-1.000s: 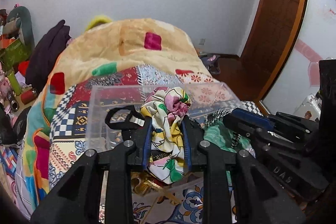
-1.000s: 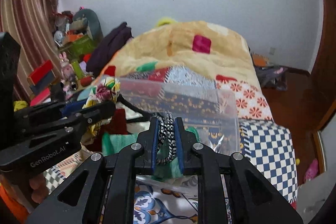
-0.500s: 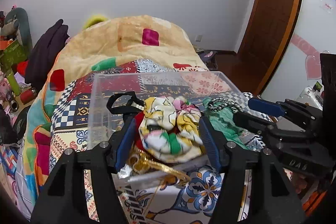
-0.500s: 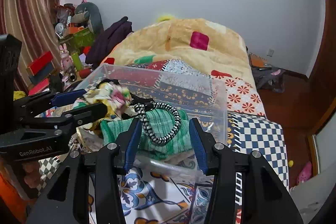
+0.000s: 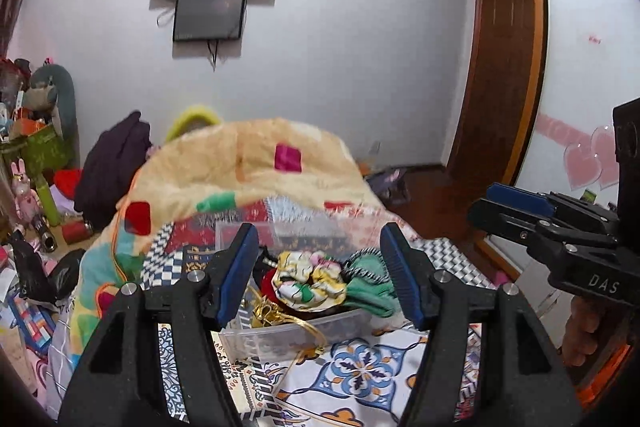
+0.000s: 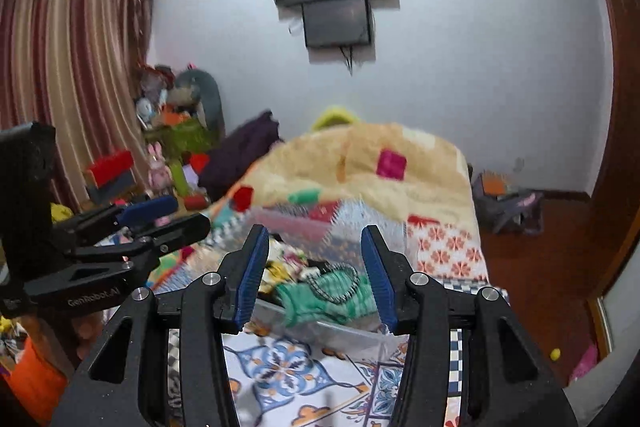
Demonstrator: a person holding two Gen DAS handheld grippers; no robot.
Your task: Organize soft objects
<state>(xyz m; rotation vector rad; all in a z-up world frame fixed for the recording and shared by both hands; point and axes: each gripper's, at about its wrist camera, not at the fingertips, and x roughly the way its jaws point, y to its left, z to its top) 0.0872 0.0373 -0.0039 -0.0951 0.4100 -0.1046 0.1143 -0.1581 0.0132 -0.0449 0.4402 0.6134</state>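
Soft objects fill a clear plastic bin (image 5: pixel 280 337) that sits on a patterned bed (image 5: pixel 360 367), straight ahead of and below both grippers. In the left wrist view a floral fabric scrunchie (image 5: pixel 310 281) lies on top of the pile, framed between the blue-padded fingers (image 5: pixel 240 275) of the left gripper (image 5: pixel 320 277). Beside it, toward the right, lies a green cloth (image 5: pixel 372 295) with a black-and-white braided band (image 5: pixel 366 257) on it. Something red and a gold ribbon (image 5: pixel 280 315) lie at the near edge of the bin.

The left gripper's jaws stand wide apart and hold nothing. The right gripper (image 6: pixel 316 277) is likewise spread wide and empty; in its own view the green cloth (image 6: pixel 332 297) and braided band (image 6: pixel 336 281) lie centred between its fingers, with the scrunchie (image 6: pixel 280 267) off to its left.

So each gripper faces its own item: the scrunchie lies forward and down from the left, the green cloth and band forward and down from the right. Neither gripper touches the pile. Both seem raised above the bin, so any further pick would probably need a forward, downward reach. The pile looks loosely heaped. The far side of the bin is blurred.
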